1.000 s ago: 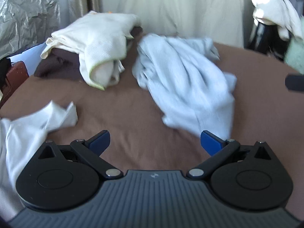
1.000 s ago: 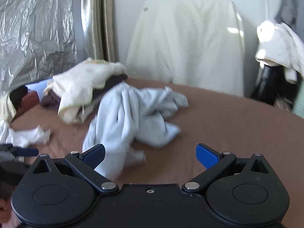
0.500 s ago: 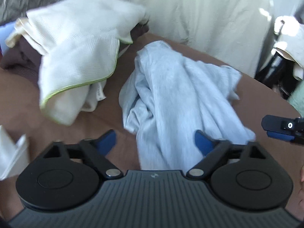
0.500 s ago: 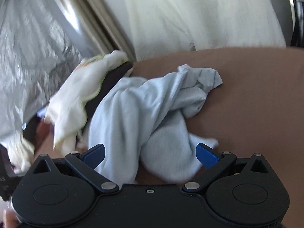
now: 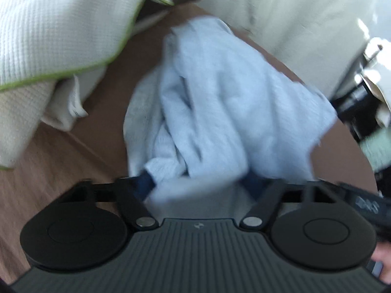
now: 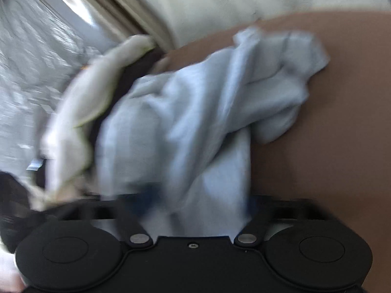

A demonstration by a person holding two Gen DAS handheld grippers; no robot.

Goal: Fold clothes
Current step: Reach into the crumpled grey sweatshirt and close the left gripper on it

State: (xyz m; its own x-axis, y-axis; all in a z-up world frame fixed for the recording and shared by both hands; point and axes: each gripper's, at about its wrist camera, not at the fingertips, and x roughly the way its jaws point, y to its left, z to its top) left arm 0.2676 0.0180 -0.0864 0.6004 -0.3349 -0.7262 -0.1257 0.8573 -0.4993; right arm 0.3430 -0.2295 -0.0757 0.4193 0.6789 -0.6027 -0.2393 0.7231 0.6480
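A crumpled light blue garment (image 5: 220, 102) lies on the brown table (image 5: 73, 161); it also shows in the right wrist view (image 6: 195, 112). My left gripper (image 5: 199, 183) is open, its blue fingertips pushed into the garment's near edge, with cloth between them. My right gripper (image 6: 198, 200) is open too, and the garment's near fold fills the gap between its fingers. Both views are blurred by motion.
A cream waffle towel with green trim (image 5: 53, 39) lies over dark clothes to the left of the garment; it also shows in the right wrist view (image 6: 80, 112). A cream-covered chair (image 5: 281, 12) stands behind the table. The right gripper's body (image 5: 364, 202) shows at the left wrist view's right edge.
Both grippers have moved forward into the light blue garment. Their fingers now straddle its near folds, and the jaws look slightly narrower than before.
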